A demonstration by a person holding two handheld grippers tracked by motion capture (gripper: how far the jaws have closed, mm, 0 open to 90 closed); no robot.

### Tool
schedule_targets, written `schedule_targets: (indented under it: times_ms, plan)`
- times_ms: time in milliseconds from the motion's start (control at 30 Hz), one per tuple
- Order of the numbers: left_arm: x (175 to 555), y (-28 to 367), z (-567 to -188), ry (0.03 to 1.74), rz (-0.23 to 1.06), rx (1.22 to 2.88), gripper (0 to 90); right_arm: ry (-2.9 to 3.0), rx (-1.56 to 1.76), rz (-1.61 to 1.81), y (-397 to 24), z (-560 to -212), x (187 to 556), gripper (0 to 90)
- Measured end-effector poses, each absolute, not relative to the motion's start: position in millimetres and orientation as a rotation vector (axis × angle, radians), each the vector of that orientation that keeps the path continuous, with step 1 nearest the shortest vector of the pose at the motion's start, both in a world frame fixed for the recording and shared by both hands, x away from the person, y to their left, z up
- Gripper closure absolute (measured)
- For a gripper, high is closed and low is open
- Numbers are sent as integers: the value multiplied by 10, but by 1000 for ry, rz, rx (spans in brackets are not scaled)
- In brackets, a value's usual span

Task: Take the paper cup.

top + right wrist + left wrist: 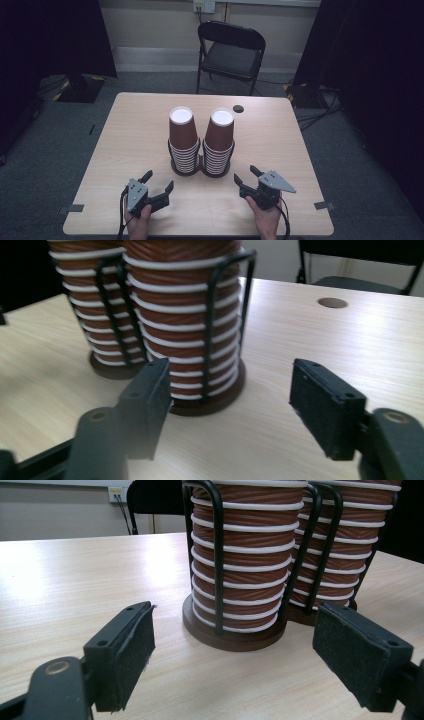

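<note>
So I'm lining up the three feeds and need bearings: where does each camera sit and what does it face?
High view: above the person's side, looking down on the table; both hands, left gripper and right gripper.
Left gripper view: low on the tabletop, facing the left cup stack between its open jaws.
Right gripper view: low, facing the right cup stack between its open jaws.
Shared: both stacks.

A light wooden table (140, 125) fills the middle of the frame. Two stacks of brown paper cups, the left stack (183, 136) and the right stack (220, 137), stand side by side at its centre, each in a black wire holder (218, 560) on a round dark base (232, 639). A small dark round hole (238, 108) lies upper right of them. A black folding chair (231, 52) stands at top centre, with a wall socket (204, 6) above it.
</note>
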State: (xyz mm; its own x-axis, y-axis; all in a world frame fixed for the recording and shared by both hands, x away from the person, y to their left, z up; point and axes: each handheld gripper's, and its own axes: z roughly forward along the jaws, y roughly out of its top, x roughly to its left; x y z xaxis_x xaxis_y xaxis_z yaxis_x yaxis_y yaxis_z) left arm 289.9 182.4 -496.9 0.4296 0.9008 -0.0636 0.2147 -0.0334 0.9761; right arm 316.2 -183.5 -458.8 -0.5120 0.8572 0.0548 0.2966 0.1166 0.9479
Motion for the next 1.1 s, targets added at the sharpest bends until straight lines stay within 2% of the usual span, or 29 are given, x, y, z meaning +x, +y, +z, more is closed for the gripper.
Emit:
schedule_targets:
  times_ms: [33, 67, 100, 367, 1100]
  plan:
    - [2898, 1822, -4969, 1026, 750, 1528, 169, 1872, 1119, 1417, -1820, -4546, 3167, 237]
    - [2898, 1822, -4969, 1026, 750, 1528, 169, 1872, 1119, 1417, -1820, -4546, 3167, 237]
    - [2898, 1822, -4969, 1027, 752, 1528, 169, 1865, 1109, 1429, -1803, -4498, 3172, 199]
    - [2896, 1831, -4970, 1030, 750, 1522, 169, 1849, 1086, 1470, -1766, -4315, 3241, 141]
    - [2896, 1825, -4969, 1020, 752, 1533, 169, 1834, 992, 1576, -1565, -3861, 3523, 138]
